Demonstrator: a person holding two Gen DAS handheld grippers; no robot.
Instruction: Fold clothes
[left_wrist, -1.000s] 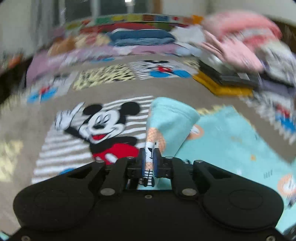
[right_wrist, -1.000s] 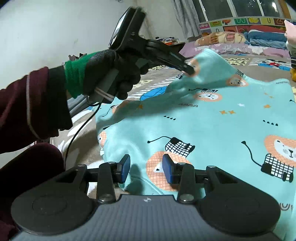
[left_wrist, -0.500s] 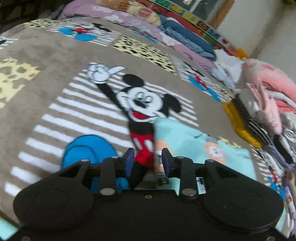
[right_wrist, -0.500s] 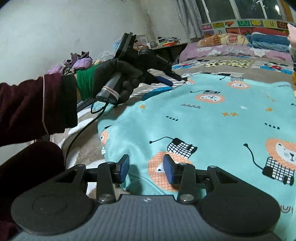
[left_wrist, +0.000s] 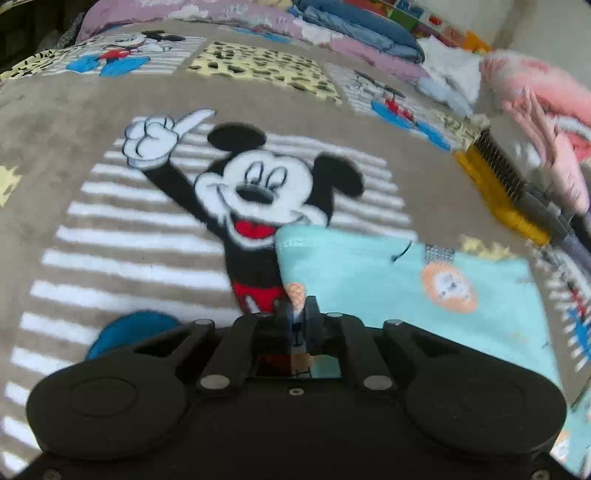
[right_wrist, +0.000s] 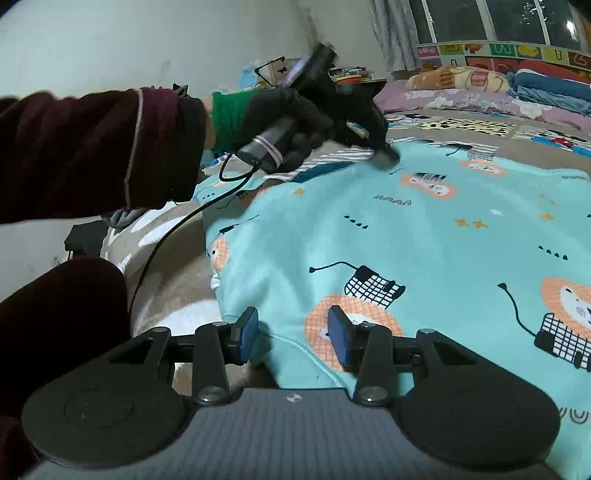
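Observation:
A turquoise garment with lion prints (right_wrist: 424, 236) lies spread flat on the Mickey Mouse blanket (left_wrist: 147, 221). In the left wrist view my left gripper (left_wrist: 297, 314) is shut on the garment's near left corner (left_wrist: 369, 273), low at the blanket. The right wrist view shows that gripper (right_wrist: 384, 149) at the garment's far left corner, held by a gloved hand. My right gripper (right_wrist: 291, 332) is open, its blue pads (right_wrist: 247, 332) either side of the garment's near edge, with cloth between them.
Folded bedding and pillows (left_wrist: 351, 29) line the far edge of the bed. A pile of pink and yellow clothes (left_wrist: 535, 147) sits at the right. A cable (right_wrist: 184, 221) hangs from the left gripper handle. A wall and cluttered desk (right_wrist: 347, 74) stand beyond.
My left gripper let go of the lifted corner, came down to the blanket, and has shut again on the garment's corner. The garment now lies flat. The right gripper has stayed open in place.

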